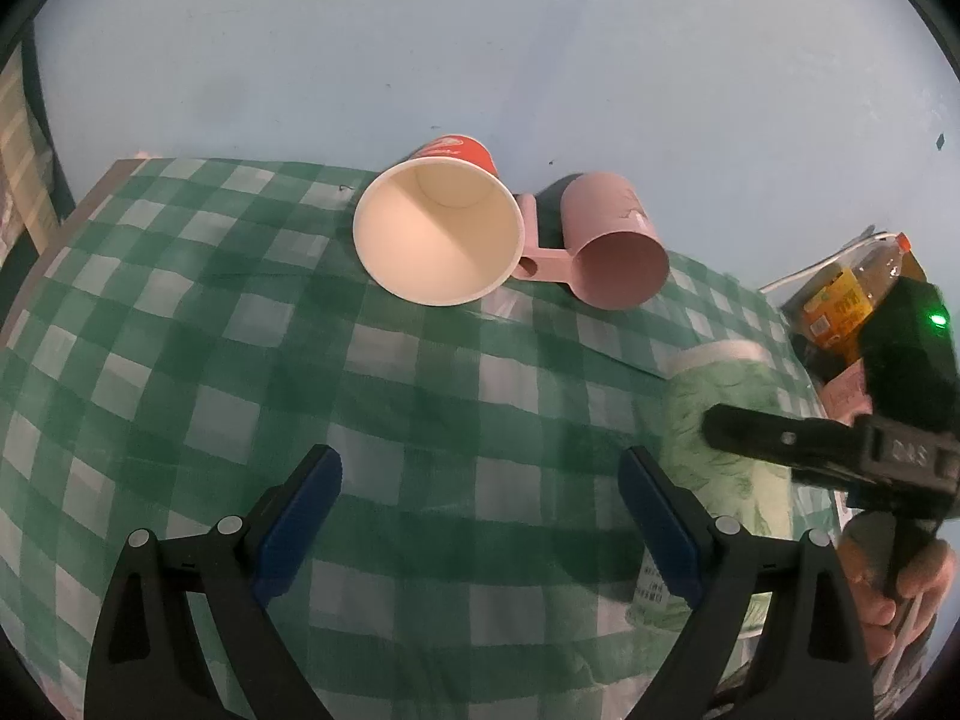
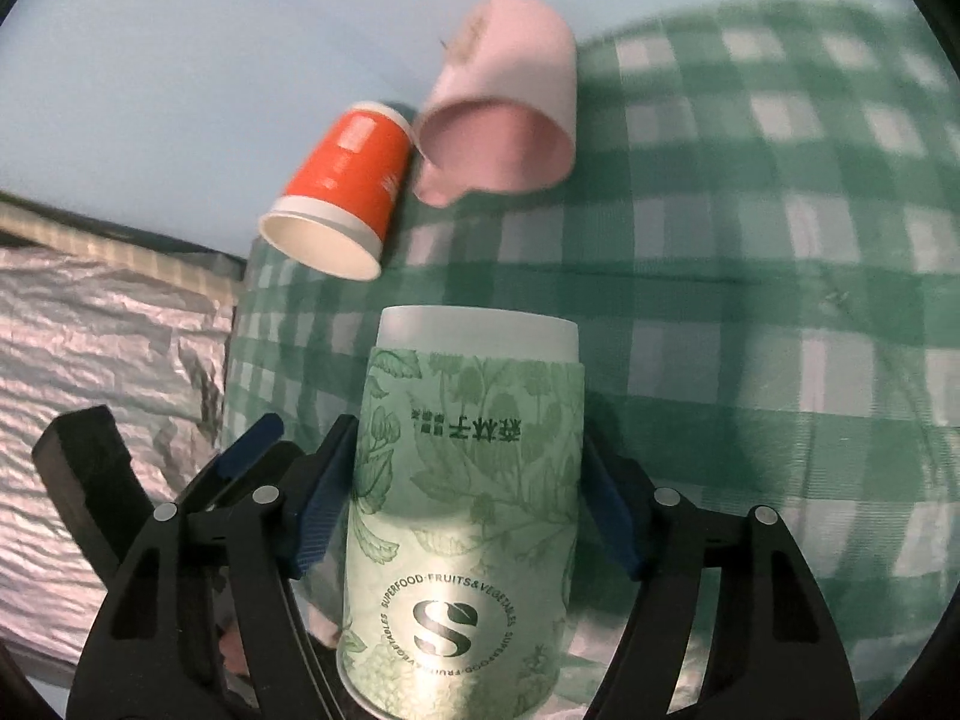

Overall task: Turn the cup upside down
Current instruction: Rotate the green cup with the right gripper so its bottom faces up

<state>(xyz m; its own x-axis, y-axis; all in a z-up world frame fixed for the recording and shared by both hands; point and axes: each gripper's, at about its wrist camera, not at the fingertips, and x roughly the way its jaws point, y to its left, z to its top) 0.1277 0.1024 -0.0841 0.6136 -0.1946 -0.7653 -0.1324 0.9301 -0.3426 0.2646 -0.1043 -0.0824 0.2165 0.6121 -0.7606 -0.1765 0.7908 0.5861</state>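
A pale green printed cup (image 2: 468, 492) with leaf patterns sits between the blue pads of my right gripper (image 2: 465, 510), which is shut on its sides; its printed text reads upside down. The same cup (image 1: 714, 456) shows at the right of the left wrist view, with the right gripper (image 1: 750, 438) on it. My left gripper (image 1: 480, 516) is open and empty above the checked cloth, just left of the cup.
A green-and-white checked cloth (image 1: 240, 360) covers the table. An orange paper cup (image 1: 438, 228) and a pink handled mug (image 1: 612, 246) lie on their sides at the far edge by the light blue wall. A drink bottle (image 1: 852, 294) lies at the right. Crinkled silver sheeting (image 2: 90, 348) lies beyond the table's edge.
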